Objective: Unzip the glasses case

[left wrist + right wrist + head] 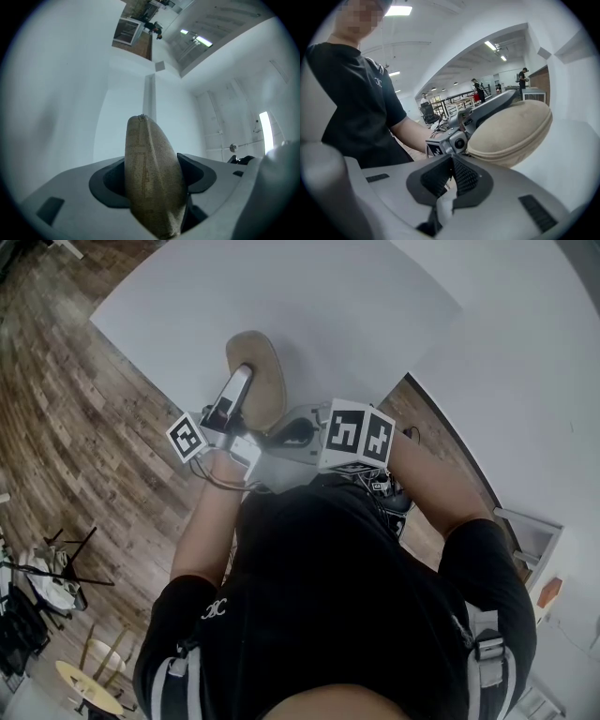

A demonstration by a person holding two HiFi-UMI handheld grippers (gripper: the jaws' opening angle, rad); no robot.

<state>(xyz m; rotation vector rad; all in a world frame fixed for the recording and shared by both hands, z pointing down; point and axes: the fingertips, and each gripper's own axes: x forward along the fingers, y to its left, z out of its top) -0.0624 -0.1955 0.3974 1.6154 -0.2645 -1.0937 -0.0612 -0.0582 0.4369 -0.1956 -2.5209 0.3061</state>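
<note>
A tan oval glasses case [263, 367] is held over the near edge of the white table [356, 306]. My left gripper [244, 385] is shut on it. In the left gripper view the case [152, 178] stands on edge between the two dark pads, with its seam facing the camera. My right gripper [292, 427] sits just right of the case, its marker cube [356, 435] uppermost. In the right gripper view its jaws [452, 161] are shut, pads together, with nothing visible between them. The case [511, 129] lies just beyond the fingertips, its zip line running along the lower rim.
Wooden floor [84, 427] lies left of the table, with a round stool [89, 685] and a stand at the lower left. The white table [572, 154] extends to the right under the case. Several people [478, 89] stand far back in the hall.
</note>
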